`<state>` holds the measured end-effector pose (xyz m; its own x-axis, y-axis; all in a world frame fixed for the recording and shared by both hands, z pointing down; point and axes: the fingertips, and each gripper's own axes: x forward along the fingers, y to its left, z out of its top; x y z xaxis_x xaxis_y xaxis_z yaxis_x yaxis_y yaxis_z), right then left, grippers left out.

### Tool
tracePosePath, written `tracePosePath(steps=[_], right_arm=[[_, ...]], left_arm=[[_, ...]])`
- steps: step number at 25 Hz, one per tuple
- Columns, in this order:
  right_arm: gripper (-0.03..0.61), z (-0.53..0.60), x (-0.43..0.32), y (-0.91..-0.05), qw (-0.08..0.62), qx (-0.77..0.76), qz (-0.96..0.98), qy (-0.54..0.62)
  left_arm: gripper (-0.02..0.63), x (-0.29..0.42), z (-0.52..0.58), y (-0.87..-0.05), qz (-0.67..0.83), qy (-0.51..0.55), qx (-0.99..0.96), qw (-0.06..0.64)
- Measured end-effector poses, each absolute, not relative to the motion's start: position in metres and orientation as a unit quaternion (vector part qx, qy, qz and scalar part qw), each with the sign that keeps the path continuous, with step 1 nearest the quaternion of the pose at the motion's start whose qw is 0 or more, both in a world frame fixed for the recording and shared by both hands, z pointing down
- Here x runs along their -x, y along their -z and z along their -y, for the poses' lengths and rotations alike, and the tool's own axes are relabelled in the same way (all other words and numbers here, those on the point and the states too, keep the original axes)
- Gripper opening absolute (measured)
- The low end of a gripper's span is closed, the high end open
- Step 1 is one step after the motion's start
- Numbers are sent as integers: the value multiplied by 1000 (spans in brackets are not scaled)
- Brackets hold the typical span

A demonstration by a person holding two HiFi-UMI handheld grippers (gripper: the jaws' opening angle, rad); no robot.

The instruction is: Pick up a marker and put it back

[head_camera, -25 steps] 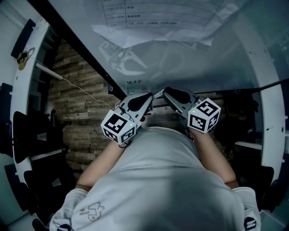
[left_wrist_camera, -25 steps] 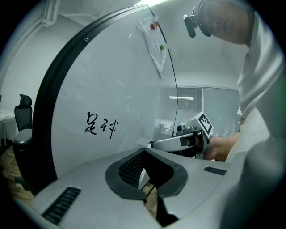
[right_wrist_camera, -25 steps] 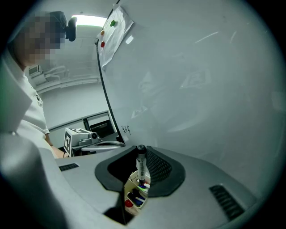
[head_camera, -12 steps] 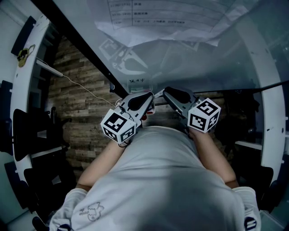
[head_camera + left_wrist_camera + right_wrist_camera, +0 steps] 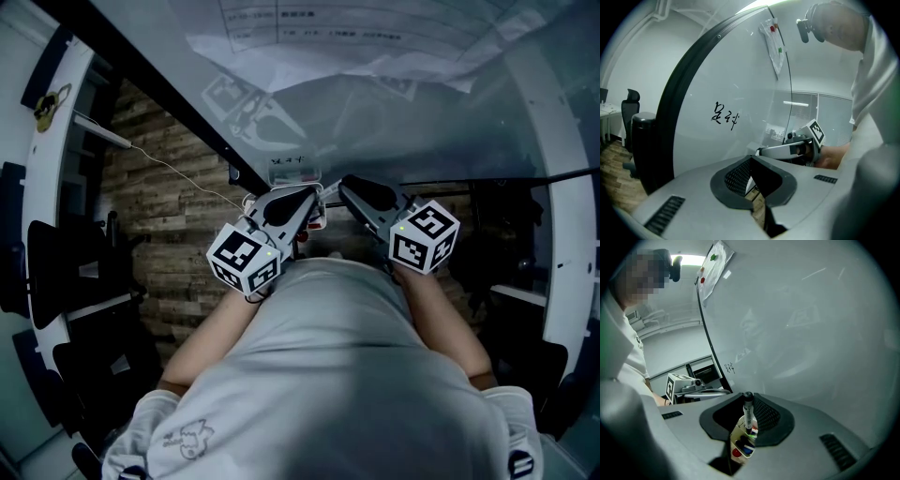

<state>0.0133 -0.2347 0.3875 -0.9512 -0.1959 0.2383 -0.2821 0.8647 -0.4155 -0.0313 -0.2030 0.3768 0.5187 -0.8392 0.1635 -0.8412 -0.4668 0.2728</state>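
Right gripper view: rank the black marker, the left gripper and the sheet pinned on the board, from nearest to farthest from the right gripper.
1. black marker: upright between the jaws, in the centre.
2. left gripper: beside it, low on the left.
3. pinned sheet: high on the board, at the upper left, clearly the farthest.

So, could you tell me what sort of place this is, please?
Probably an office or meeting room: a whiteboard with handwriting on it, a black office chair, and a marker standing in a pen holder.
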Motion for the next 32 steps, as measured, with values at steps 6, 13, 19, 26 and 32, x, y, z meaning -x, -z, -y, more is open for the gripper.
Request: tracePosePath(steps=[6, 13, 19, 26, 32], right_arm=[[75, 240, -9, -396, 99, -125, 959, -235], [75, 240, -5, -407, 105, -124, 955, -249], [75, 242, -5, -413, 110, -127, 952, -254], [75, 238, -3, -420, 118, -119, 949, -268], [75, 234, -1, -426, 123, -116, 947, -274]], left_arm=[[6, 37, 202, -387, 493, -4, -852, 177], [5, 45, 199, -397, 500, -2, -844, 194], [5, 47, 199, -402, 500, 1, -842, 204], [6, 51, 198, -408, 503, 2, -837, 214], [5, 55, 195, -413, 508, 2, -833, 220]])
